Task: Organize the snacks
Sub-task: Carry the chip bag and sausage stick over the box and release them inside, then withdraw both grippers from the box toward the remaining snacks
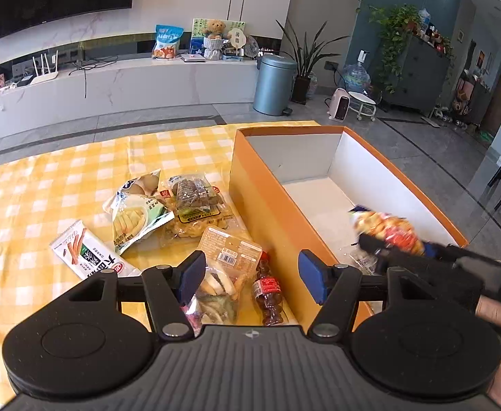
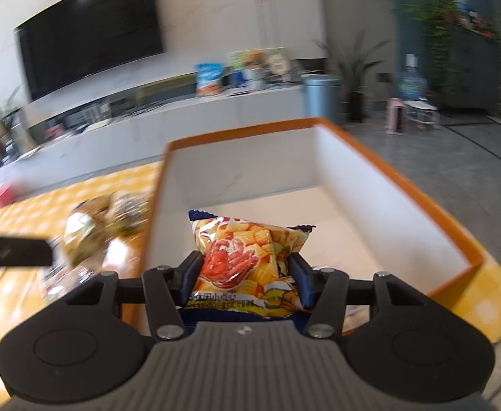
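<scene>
An orange box with a white inside (image 1: pixel 370 171) stands on a yellow checked tablecloth (image 1: pixel 27 188). My right gripper (image 2: pixel 245 275) is shut on a yellow and red crab-print chip bag (image 2: pixel 247 257) and holds it over the box (image 2: pixel 404 185); the bag also shows in the left wrist view (image 1: pixel 387 229). My left gripper (image 1: pixel 252 274) is open and empty above a clear snack pack (image 1: pixel 226 260) and a small cola bottle (image 1: pixel 267 289), left of the box. Several snack bags (image 1: pixel 168 209) and a white stick-snack packet (image 1: pixel 89 257) lie further left.
A clear packet (image 1: pixel 363 258) lies at the near end inside the box. Beyond the table are a grey floor, a blue bin (image 1: pixel 274 84), a white TV bench (image 1: pixel 113 82) and plants.
</scene>
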`<state>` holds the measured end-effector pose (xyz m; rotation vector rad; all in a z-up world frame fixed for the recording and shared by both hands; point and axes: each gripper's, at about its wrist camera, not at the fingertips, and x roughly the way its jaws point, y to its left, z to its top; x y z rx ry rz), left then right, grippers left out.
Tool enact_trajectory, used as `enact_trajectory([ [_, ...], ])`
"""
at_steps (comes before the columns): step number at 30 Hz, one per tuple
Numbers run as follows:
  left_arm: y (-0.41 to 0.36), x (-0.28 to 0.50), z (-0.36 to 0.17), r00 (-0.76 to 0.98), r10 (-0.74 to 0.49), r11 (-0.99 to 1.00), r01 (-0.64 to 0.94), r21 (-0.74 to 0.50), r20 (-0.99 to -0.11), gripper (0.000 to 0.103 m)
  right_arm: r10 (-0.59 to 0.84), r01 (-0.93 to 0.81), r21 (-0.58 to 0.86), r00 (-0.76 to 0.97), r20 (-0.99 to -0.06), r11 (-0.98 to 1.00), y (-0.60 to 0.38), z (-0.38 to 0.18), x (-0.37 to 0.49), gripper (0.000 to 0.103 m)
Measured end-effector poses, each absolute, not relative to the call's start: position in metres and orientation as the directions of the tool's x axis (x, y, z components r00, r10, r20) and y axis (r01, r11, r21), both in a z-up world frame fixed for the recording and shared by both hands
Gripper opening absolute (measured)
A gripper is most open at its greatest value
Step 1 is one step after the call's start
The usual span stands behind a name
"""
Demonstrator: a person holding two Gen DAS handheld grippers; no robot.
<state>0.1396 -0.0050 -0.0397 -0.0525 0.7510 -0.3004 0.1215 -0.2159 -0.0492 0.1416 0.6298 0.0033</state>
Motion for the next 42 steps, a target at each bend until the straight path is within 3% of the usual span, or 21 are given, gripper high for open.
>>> enact_trajectory([
  [7,-0.01,0.14,-0.043,0.674,-0.309,0.95,0.257,-0.179,-0.671,0.073,-0.212,0.254,-0.027,0.742,-0.636,0.967,-0.231,-0.053,0.141,0.054],
  [14,-0.013,0.135,-0.043,0.665,-0.323,0.944,0.274,-0.182,-0.674,0.073,-0.301,0.297,-0.12,0.697,-0.651,0.947,-0.228,-0.056,0.148,0.054],
  [16,-0.012,0.134,-0.042,0.659,-0.333,0.94,0.288,-0.183,-0.674,0.074,-0.293,0.298,-0.106,0.703,-0.648,0.949,-0.229,-0.056,0.147,0.059],
  [17,-0.012,0.133,-0.041,0.66,-0.338,0.938,0.294,-0.184,-0.671,0.073,-0.3,0.302,-0.11,0.71,-0.637,0.947,-0.227,-0.055,0.145,0.069],
  [18,-0.012,0.131,-0.04,0.664,-0.341,0.937,0.297,-0.184,-0.666,0.073,-0.308,0.305,-0.115,0.72,-0.622,0.945,-0.225,-0.052,0.144,0.085],
  [20,-0.012,0.13,-0.038,0.671,-0.339,0.938,0.298,-0.179,-0.66,0.073,-0.312,0.301,-0.12,0.75,-0.583,0.946,-0.222,-0.047,0.139,0.092],
  [23,-0.012,0.127,-0.033,0.677,-0.334,0.94,0.293,-0.176,-0.656,0.074,-0.276,0.265,-0.102,0.787,-0.551,0.959,-0.217,-0.043,0.131,0.097],
  [33,0.021,0.107,-0.014,0.724,-0.268,0.963,0.213,-0.164,-0.635,0.076,-0.113,0.15,0.07,0.917,-0.382,0.986,-0.198,-0.003,0.1,0.099],
  [37,0.049,0.099,-0.017,0.734,-0.205,0.977,0.119,-0.174,-0.648,0.076,0.014,0.034,0.118,0.923,-0.384,0.992,-0.165,0.007,0.096,0.1],
  [42,0.09,0.09,-0.032,0.727,-0.15,0.98,0.018,-0.201,-0.669,0.076,0.209,-0.089,0.277,0.873,-0.441,0.957,-0.129,0.006,0.101,0.1],
])
